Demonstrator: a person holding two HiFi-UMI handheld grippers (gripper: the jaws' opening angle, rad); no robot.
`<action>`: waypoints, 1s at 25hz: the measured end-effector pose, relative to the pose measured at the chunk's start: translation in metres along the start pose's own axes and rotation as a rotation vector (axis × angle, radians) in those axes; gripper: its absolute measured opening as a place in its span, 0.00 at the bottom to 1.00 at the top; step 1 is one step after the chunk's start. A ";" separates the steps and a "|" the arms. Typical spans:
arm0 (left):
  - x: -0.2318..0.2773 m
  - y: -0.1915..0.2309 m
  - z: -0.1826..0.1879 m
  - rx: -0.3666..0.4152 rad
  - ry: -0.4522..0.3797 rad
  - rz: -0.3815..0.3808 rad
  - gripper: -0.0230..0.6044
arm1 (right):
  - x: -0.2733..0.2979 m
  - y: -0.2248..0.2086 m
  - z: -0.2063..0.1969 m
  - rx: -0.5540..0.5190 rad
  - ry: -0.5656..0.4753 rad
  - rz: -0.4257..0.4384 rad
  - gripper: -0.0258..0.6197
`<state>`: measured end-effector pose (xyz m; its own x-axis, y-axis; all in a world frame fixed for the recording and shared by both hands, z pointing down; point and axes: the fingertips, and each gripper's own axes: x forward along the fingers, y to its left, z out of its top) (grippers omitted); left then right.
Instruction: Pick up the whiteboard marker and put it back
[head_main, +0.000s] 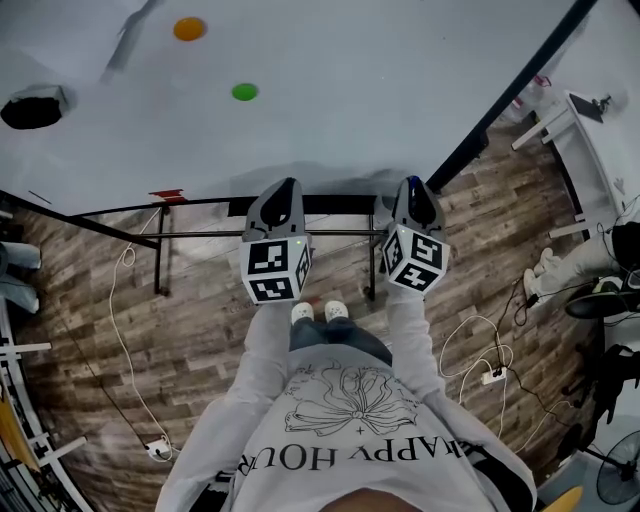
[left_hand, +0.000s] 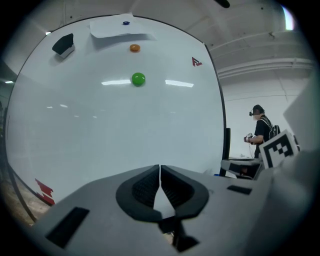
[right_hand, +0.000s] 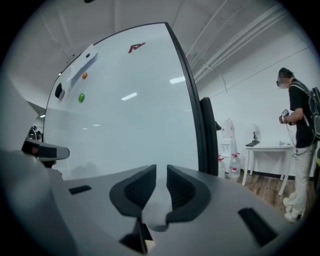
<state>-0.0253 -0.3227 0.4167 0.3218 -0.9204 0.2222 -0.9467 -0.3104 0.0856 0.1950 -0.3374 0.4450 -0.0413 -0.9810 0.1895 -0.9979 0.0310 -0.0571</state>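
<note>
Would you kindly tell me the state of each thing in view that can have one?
left gripper, shut, empty.
right gripper, open, nothing between its jaws.
whiteboard, upright, no marker strokes visible.
green magnet, stuck on the whiteboard.
orange magnet, stuck on the whiteboard.
eraser, stuck on the whiteboard.

Whiteboard (head_main: 330, 110): upright, white, dark-framed, on a black stand.
- Orange magnet (head_main: 189, 28), high on the surface.
- Green magnet (head_main: 245, 92), below the orange one, apart from it.
- Black eraser (head_main: 35, 107), towards the upper left corner.
- Paper sheet (left_hand: 120, 27) at the top edge, under a small blue magnet (left_hand: 126, 23).

Floor (head_main: 200, 330): wood-pattern planks.
- White cable (head_main: 118, 330), loosely trailing.
- Power strip (head_main: 492, 376), with cords.
</note>
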 end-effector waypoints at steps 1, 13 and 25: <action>-0.001 0.000 0.004 0.002 -0.010 0.002 0.05 | -0.002 0.002 0.010 -0.002 -0.023 0.005 0.13; -0.019 0.013 0.042 0.007 -0.098 0.041 0.05 | -0.020 0.017 0.055 -0.038 -0.121 0.040 0.08; -0.030 0.010 0.046 0.014 -0.112 0.046 0.05 | -0.031 0.022 0.061 -0.037 -0.139 0.061 0.06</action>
<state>-0.0453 -0.3091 0.3660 0.2753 -0.9543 0.1159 -0.9609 -0.2694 0.0642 0.1775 -0.3182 0.3777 -0.0971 -0.9941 0.0487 -0.9950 0.0959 -0.0278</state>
